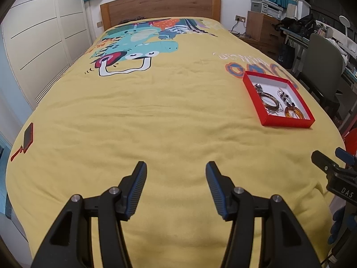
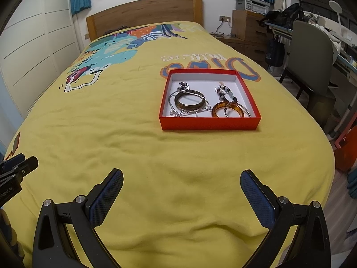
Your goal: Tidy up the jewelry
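Right wrist: red box [image 2: 209, 124] — long axis toward headboard [image 2: 142, 11].

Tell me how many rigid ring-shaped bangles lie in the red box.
2. A dark olive bangle lies in the box's left half, over silver chains; an amber bangle lies at the near right, beside the beads. Thinner rings may be hidden.

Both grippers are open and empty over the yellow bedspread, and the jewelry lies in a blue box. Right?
Not quite: the box is red, not blue, as the right wrist view shows. The jewelry does lie in it, and the left gripper and right gripper are open and empty over the yellow bedspread.
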The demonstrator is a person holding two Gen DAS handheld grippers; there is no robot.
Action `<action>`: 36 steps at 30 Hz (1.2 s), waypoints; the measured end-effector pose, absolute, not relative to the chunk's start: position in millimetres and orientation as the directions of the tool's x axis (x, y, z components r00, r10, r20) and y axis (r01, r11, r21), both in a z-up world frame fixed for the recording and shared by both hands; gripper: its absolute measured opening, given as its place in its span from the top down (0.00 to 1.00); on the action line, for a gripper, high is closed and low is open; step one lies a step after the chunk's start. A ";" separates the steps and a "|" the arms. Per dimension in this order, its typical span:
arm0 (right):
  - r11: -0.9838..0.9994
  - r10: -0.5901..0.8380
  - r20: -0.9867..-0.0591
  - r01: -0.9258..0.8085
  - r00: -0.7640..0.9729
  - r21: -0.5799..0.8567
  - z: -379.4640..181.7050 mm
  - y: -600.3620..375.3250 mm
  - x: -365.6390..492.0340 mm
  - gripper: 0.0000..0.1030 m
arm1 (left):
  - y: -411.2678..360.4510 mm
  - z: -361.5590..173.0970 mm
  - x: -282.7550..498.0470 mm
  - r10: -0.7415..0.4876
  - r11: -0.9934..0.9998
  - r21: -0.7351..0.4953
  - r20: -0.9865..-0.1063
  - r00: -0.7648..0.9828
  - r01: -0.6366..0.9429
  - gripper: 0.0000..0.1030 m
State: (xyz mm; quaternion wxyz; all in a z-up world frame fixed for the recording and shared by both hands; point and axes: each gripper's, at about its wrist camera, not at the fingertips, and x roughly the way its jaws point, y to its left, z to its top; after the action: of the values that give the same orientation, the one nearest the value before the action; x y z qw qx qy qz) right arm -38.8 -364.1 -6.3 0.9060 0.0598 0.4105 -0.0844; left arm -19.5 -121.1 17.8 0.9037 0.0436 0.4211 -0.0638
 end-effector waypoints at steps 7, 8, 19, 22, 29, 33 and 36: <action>0.976 -0.119 -0.753 0.216 0.648 0.032 -4.7 -365.2 -41.1 0.00 | -119.2 18.1 -19.9 -0.082 0.988 0.022 -0.764 0.640 0.153 0.49; 0.975 -0.121 -0.753 0.218 0.647 0.030 -4.9 -365.0 -41.2 0.00 | -118.8 18.0 -19.6 -0.081 0.988 0.023 -0.763 0.642 0.152 0.49; 0.974 -0.140 -0.751 0.225 0.646 0.012 -3.8 -362.8 -41.2 0.00 | -115.4 18.1 -17.3 -0.086 0.989 0.011 -0.762 0.641 0.145 0.49; 0.975 -0.142 -0.752 0.222 0.644 0.006 -4.3 -361.8 -40.2 0.00 | -113.1 17.3 -16.5 -0.084 0.990 0.008 -0.763 0.641 0.140 0.49; 0.976 -0.143 -0.748 0.218 0.648 0.002 -4.1 -363.1 -39.6 0.00 | -110.6 16.5 -16.3 -0.085 0.991 0.005 -0.761 0.643 0.137 0.49; 0.976 -0.143 -0.748 0.217 0.648 0.002 -4.1 -363.4 -39.8 0.00 | -110.7 16.5 -16.6 -0.085 0.991 0.004 -0.761 0.643 0.137 0.49; 0.976 -0.143 -0.748 0.217 0.649 0.002 -4.1 -363.5 -39.8 0.00 | -110.7 16.6 -16.7 -0.085 0.991 0.005 -0.760 0.645 0.137 0.49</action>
State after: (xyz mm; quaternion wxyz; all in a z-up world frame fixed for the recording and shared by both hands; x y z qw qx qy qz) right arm -39.8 -363.5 -4.1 0.9068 0.0456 0.4072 -0.0993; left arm -16.7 -110.7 16.6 0.9063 0.0309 0.4171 -0.0612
